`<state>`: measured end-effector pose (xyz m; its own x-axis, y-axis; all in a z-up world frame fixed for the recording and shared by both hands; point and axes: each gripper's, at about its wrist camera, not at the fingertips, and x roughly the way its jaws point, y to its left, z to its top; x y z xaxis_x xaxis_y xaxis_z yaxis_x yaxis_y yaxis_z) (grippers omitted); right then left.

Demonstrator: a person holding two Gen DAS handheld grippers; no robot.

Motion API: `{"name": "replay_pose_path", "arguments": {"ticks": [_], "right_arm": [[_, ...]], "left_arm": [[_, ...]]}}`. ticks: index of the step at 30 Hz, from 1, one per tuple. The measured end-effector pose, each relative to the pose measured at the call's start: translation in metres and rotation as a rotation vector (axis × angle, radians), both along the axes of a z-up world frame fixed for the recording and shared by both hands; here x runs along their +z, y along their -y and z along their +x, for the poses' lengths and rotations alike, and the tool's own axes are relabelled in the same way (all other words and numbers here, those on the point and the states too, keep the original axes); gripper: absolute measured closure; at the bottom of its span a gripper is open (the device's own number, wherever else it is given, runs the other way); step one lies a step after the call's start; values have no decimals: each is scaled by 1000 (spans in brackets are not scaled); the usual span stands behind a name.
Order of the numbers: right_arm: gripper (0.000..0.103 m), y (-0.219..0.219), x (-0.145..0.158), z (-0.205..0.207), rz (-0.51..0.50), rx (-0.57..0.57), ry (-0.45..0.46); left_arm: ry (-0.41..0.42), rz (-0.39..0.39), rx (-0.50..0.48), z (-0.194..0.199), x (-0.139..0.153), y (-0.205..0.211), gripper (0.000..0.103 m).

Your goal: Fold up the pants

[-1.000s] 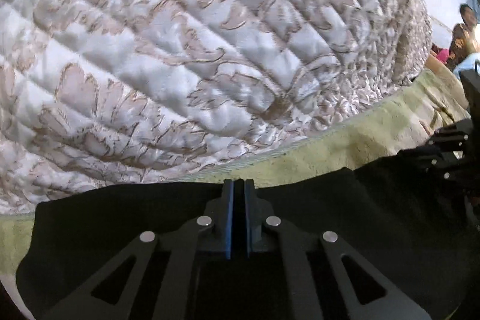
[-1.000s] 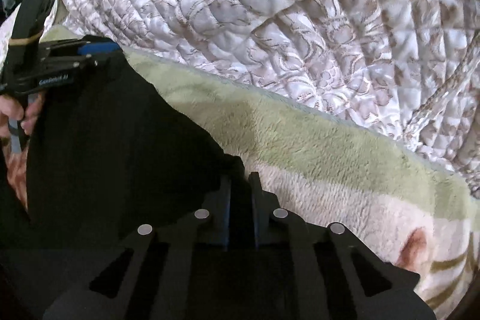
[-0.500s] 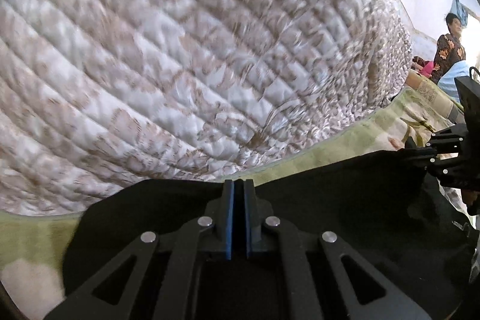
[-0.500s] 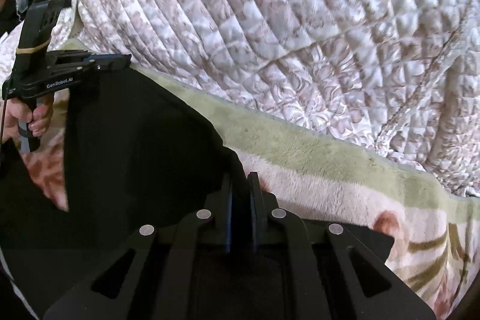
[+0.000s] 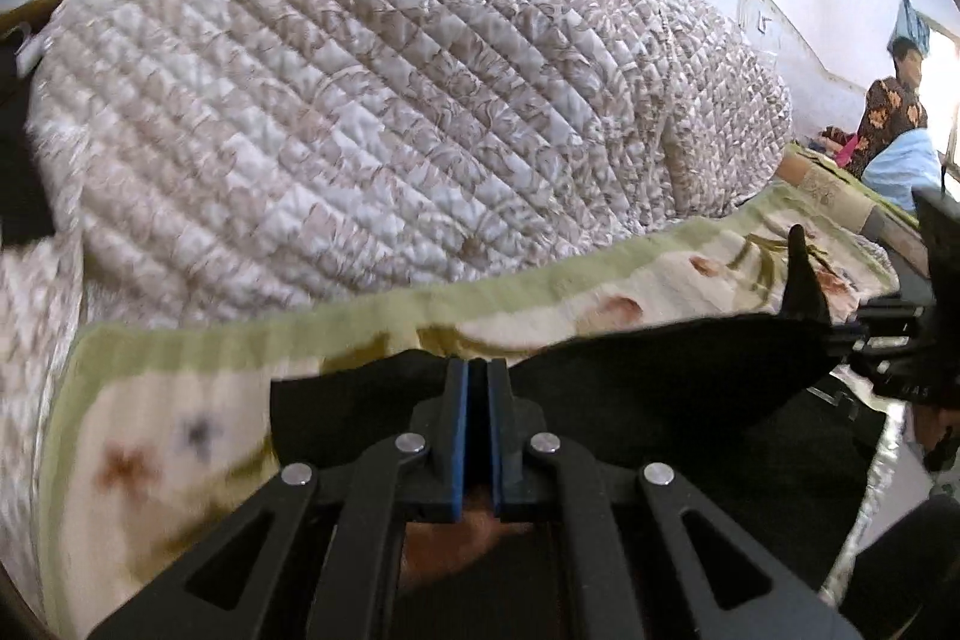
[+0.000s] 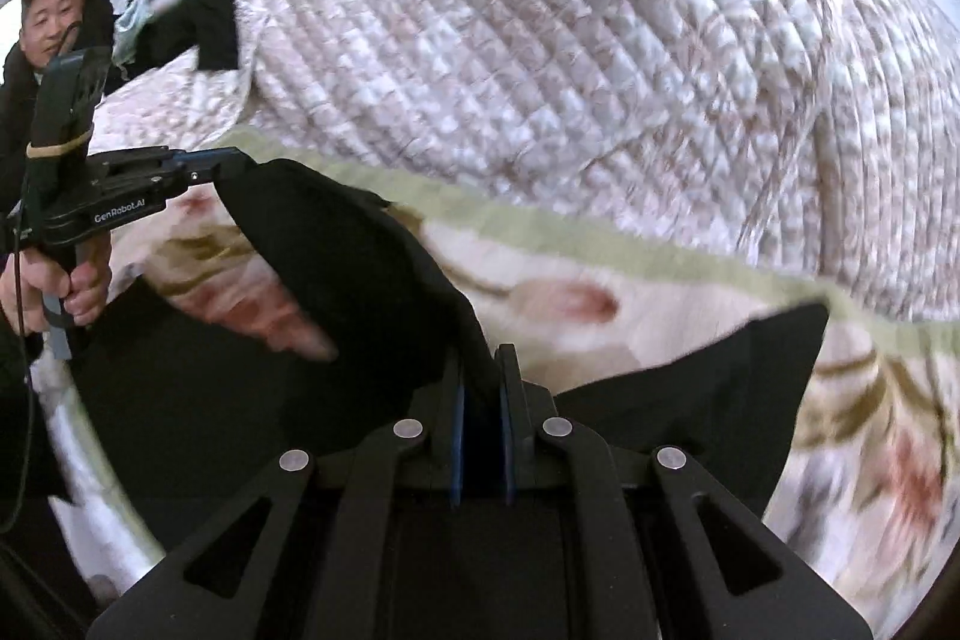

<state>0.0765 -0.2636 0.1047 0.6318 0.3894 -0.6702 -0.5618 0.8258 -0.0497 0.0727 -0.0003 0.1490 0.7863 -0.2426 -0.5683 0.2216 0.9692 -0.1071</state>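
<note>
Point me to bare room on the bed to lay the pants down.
Free: the flowered blanket between its green border and the black pants, and right of the pants in the right wrist view. Crowded: the bunched quilt fills everything behind the border.

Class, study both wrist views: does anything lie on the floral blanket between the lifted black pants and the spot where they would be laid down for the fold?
Nothing visible does. The black pants hang from both shut hand-held grippers, left and right. The floral blanket beneath shows bare; the quilted bedspread sits heaped beyond its green border.
</note>
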Motion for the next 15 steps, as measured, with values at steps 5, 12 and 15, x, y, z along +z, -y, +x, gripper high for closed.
{"name": "replay_pose_path", "arguments": {"ticks": [5, 12, 15], "right_arm": [[95, 9, -30, -37, 47, -58, -105], [93, 17, -94, -68, 97, -205, -306], [90, 26, -102, -71, 167, -249, -319]], "left_arm": [[-57, -53, 27, -63, -26, -7, 96], [-203, -74, 52, -104, -82, -6, 96], [-231, -70, 54, -107, -89, -6, 95]]}}
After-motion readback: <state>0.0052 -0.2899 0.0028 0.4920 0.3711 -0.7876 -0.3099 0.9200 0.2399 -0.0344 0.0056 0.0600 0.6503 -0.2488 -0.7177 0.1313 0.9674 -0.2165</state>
